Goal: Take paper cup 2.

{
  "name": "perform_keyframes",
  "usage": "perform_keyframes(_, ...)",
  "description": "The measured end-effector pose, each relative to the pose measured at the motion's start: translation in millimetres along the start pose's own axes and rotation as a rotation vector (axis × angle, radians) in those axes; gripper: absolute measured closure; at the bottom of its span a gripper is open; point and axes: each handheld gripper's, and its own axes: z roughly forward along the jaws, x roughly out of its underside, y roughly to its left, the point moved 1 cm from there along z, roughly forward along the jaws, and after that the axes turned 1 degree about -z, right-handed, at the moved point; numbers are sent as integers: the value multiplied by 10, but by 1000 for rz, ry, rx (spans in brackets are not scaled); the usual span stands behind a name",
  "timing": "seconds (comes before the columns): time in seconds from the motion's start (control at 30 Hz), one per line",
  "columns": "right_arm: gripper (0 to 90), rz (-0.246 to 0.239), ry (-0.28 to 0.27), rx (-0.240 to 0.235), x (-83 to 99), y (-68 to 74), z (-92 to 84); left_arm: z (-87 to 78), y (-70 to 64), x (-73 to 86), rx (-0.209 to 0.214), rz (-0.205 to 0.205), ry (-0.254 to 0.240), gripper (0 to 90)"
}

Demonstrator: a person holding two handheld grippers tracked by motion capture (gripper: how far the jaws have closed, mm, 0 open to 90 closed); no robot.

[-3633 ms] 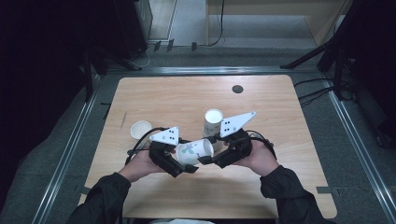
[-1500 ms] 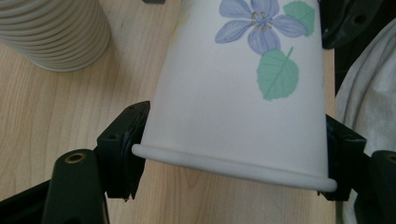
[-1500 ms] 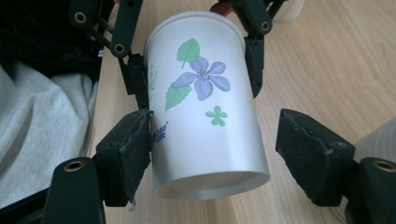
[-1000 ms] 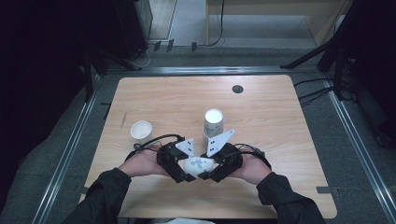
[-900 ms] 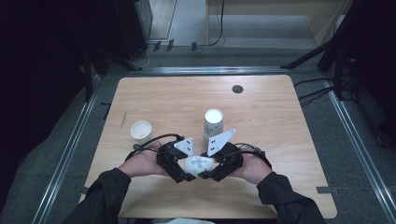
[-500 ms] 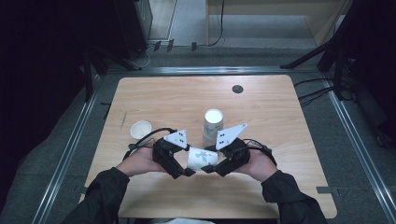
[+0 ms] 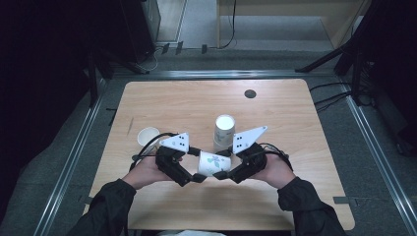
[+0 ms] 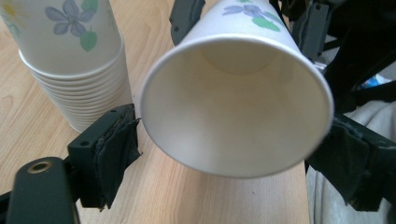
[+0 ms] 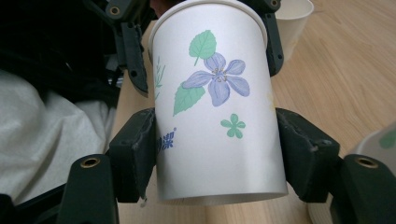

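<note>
Near the front edge of the tabletop (image 7: 162,98), a flowered paper cup (image 7: 212,162) is held on its side between the two grippers, clear of the surface. The right gripper (image 9: 212,154) is closed on the cup's lower body, its pads pressed against both walls. The left gripper (image 8: 229,149) has just been opening; its jaws stand wide at either side of the cup's rim, and the left pad is seen just apart from it, so the cup appears to be released on that side. The step in hand is judged to be the separating of one cup from the stack of cups (image 7: 224,132), which stands upside down just behind the grippers. A single upright cup (image 7: 148,136) is placed toward the left edge. Next, the held cup would likely need to be turned upright and set down beside it. Both hands are kept low, knuckles outward, grippers angled inward toward each other.
</note>
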Motion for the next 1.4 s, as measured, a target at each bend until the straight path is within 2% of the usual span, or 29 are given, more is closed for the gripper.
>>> perform_keyframes(0.27, 341, -11, 8, -34, -51, 11, 71, -39, -21, 24, -12, 0, -35, 133)
perform_keyframes(0.37, 341, -8, 9, -41, -59, 15, 80, -56, -34, 29, -4, 7, -42, 166)
perform_keyframes(0.4, 343, -9, 10, -37, -60, 12, 78, -65, -37, 30, 1, 16, -47, 215)
perform_keyframes(0.57, 350, -9, 6, -37, -63, 11, 68, -79, -42, 18, 5, 24, -46, 249)
perform_keyframes(0.67, 344, -8, 15, -42, -64, 12, 74, -73, -42, 18, 8, 25, -29, 257)
perform_keyframes(0.77, 278, -26, 24, -32, -65, 26, 93, -86, -34, 20, -9, 30, 1, 257)
perform_keyframes(1.03, 258, 12, 63, 21, -9, -26, 106, -184, 25, 11, -42, 18, 34, 256)
perform_keyframes(1.2, 260, 8, 107, 44, 35, -32, 147, -166, 27, -5, -47, 25, 91, 256)
perform_keyframes(1.4, 260, -9, 147, 34, 85, 4, 251, -76, 17, -15, -43, 40, 176, 255)
